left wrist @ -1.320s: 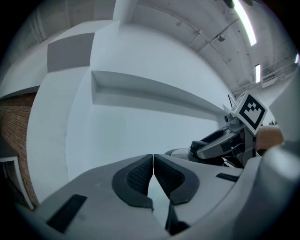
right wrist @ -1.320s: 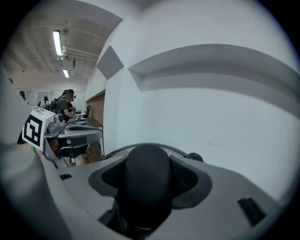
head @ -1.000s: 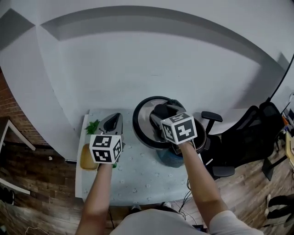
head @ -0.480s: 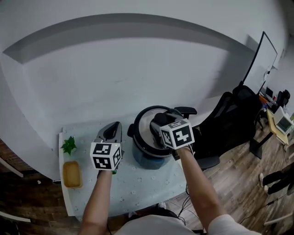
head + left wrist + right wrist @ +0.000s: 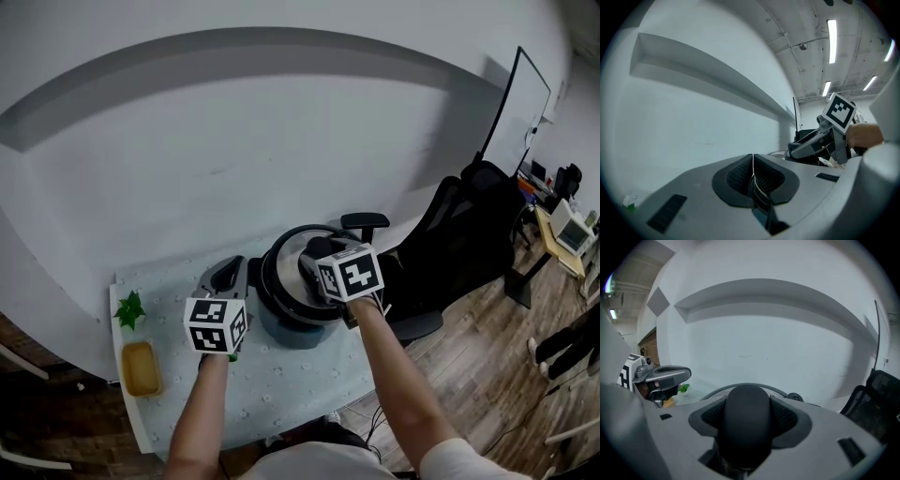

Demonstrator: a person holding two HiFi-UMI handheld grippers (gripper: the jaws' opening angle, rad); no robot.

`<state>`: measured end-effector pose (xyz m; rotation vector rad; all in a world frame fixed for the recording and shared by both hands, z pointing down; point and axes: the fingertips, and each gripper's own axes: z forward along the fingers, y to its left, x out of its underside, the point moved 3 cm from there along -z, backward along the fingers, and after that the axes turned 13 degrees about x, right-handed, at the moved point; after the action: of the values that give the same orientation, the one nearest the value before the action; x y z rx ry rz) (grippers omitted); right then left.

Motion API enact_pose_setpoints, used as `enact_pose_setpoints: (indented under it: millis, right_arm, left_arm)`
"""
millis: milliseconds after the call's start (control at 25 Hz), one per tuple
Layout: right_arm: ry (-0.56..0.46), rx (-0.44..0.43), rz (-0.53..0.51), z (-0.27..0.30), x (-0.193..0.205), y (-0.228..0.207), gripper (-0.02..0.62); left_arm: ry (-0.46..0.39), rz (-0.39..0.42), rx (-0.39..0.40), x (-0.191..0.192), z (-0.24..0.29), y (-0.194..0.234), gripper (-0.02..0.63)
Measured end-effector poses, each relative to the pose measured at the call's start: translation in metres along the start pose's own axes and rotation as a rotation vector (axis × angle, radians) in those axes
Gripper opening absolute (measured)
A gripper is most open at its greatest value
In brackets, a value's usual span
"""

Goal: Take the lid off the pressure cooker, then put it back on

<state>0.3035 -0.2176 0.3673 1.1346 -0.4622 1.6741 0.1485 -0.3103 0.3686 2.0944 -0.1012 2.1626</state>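
Black lid knob [image 5: 746, 425] clamped in our right gripper [image 5: 322, 255]; our left gripper [image 5: 753, 177], jaws pressed together, beside the cooker [image 5: 281, 326].

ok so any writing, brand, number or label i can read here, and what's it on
None: no word, number or brand is readable in any view.
The cube on the left gripper and the cube on the right gripper bear only black-and-white square markers, not text.
The pressure cooker shows no legible label.

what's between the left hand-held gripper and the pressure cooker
Nothing: in the head view only a narrow strip of the pale dotted tablecloth separates the shut left hand-held gripper from the round blue-grey pressure cooker.
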Motion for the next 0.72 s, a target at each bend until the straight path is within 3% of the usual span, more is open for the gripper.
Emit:
enact_pose_setpoints:
  millis: [720]
  right_arm:
    - [0.096,0.009,0.036,0.034,0.009,0.016,0.276]
  left_arm:
    - [0.026,-0.025,0.010,0.017,0.001,0.014,0.017]
